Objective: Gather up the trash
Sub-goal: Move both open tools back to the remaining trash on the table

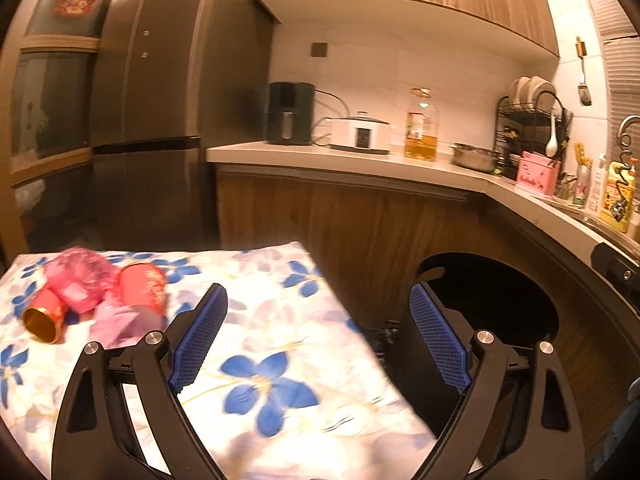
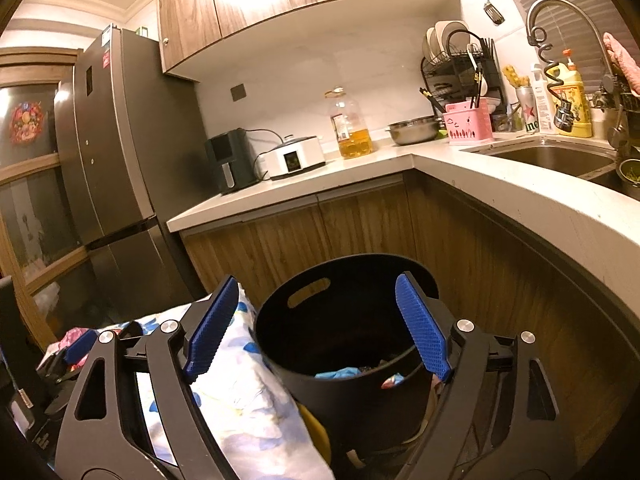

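Kitchen cabinets of wood, a grey fridge (image 1: pixel 144 120) and a pale counter (image 1: pixel 360 160) fill the background of the left wrist view. On the counter stand an air fryer (image 1: pixel 290 118), a white cooker (image 1: pixel 360 132) and an oil bottle (image 1: pixel 420 128). Below, a desk with a flowered cloth (image 1: pixel 256 344) carries the trash: two red cups (image 1: pixel 142 286) lying on their sides, pink wrapping (image 1: pixel 82 276) between them and a pale purple piece (image 1: pixel 120 320) in front. The left hand-held gripper (image 1: pixel 320 324) points slightly downward over the right edge of the cloth. Its jaws stand wide apart with nothing between them. The left pad (image 1: pixel 200 336) is over the cloth and near the cups without touching them; the right pad (image 1: pixel 440 340) is in front of the dark bin (image 1: pixel 500 304), beside the desk.

From the right wrist view, the same counter bends to a steel sink (image 2: pixel 552 156) with a curved tap (image 2: pixel 560 12). The right hand-held gripper (image 2: pixel 320 324) also points a little downward, straight at the black bin (image 2: pixel 352 360) on the floor. Its jaws are wide apart and hold nothing. Inside the bin lie a blue piece (image 2: pixel 340 373) and other scraps, too dark to name. The left pad (image 2: pixel 212 328) is over the edge of the flowered cloth (image 2: pixel 240 400), and the right pad (image 2: pixel 424 328) is over the bin's rim. At the far left, part of the other gripper shows.
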